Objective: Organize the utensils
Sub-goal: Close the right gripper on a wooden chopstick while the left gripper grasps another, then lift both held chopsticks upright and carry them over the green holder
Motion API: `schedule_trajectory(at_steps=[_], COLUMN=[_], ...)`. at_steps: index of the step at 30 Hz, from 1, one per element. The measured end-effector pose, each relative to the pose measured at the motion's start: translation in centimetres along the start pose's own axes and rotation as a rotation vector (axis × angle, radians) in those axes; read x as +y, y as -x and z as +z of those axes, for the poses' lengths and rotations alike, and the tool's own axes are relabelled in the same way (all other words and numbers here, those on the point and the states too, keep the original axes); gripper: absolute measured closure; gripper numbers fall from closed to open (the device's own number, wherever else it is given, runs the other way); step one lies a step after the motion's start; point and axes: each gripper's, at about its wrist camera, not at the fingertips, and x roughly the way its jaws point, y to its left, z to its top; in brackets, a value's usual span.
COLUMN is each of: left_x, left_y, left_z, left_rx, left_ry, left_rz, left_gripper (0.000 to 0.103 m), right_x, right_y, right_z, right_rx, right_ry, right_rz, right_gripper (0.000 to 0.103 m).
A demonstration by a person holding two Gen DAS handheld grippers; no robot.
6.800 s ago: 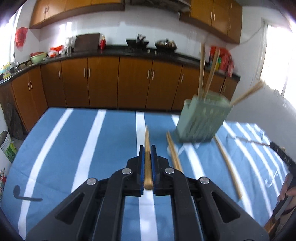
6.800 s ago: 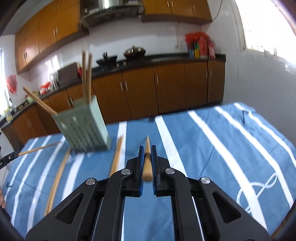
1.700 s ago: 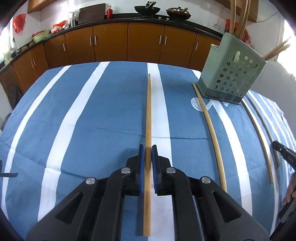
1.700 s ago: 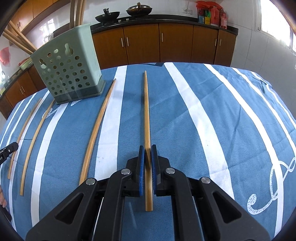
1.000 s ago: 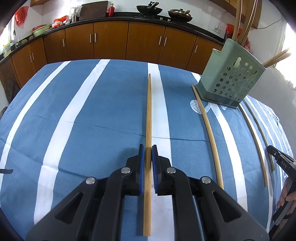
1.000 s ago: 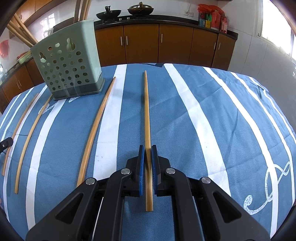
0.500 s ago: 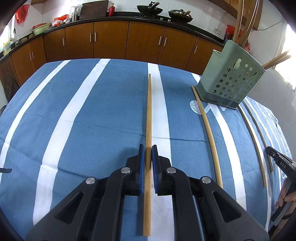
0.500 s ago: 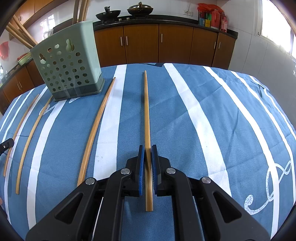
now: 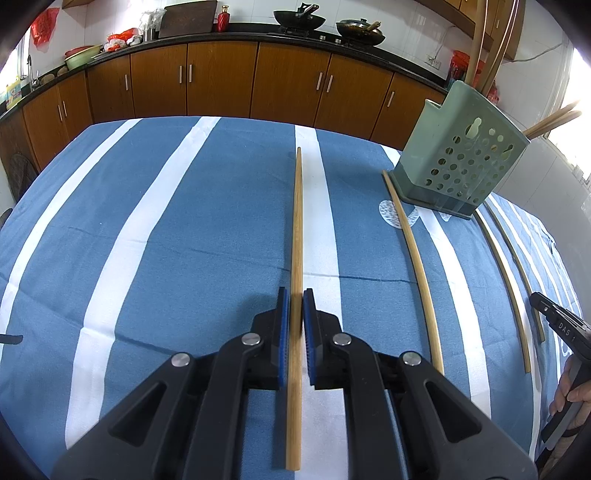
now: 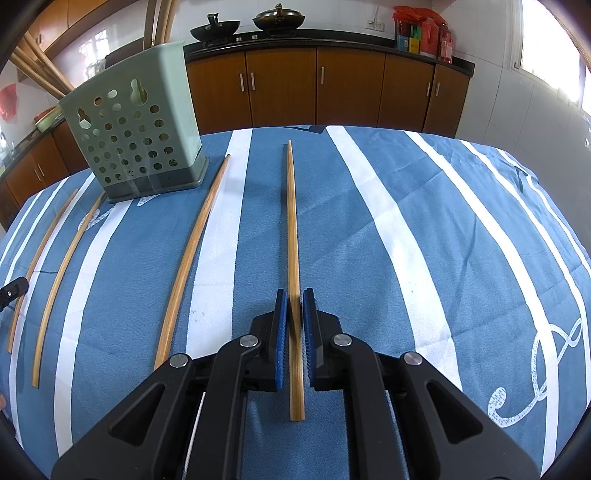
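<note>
Both tongs are gripping chopsticks: left gripper [image 9: 294,306] pinching one chopstick [image 9: 296,221], right gripper [image 10: 293,306] another chopstick [image 10: 291,221]; lifting toward the green holder [image 10: 136,136], ahead-left of the right gripper, likely comes next.

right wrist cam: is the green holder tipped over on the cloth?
No, the green holder stands upright on the striped cloth, with chopsticks sticking out of its top.

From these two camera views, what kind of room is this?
Most likely a home kitchen: wooden cabinets run under a dark counter, woks sit on a stove, and a green utensil holder with chopsticks stands on a table with a blue striped cloth.
</note>
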Motion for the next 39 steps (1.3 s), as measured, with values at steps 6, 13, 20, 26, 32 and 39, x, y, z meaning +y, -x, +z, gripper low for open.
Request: schedule_trajectory(at_steps=[6,13,20,26,32,39], left_x=[0.0,-0.4,-0.4,-0.4,-0.6,-1.0], left_y=[0.0,0.6,0.8,0.8,3.7,8.7], left_z=[0.0,-0.8,-1.2,-1.0,0.2,2.9], left_rx=[0.000,0.005,0.006,0.012,-0.070,-0.226], left_ry=[0.003,-0.045,-0.059,-0.076,-0.086,-0.061], left_rz=[-0.003,0.025,0.038,0.039,0.005,-0.023], left_gripper=[0.093,0.092,0.092,0.095,0.095,0.095], right_x=[0.1,-0.1,-0.2,-0.9,-1.2,-1.8], right_y=[0.0,0.1,0.2,0.3,3.3,8.4], right_z=[0.0,-0.2,-0.2,-0.2,0.6,2.8], right_rx=[0.000,0.000,0.000,-0.004,-0.118,-0.304], right_ry=[0.000,-0.012,-0.017,-0.041,-0.053,-0.074], right_rz=[-0.002,0.010,0.017,0.044,0.052,0.079], right_gripper=[0.093,0.093,0.093,0.095,0.096,0.096])
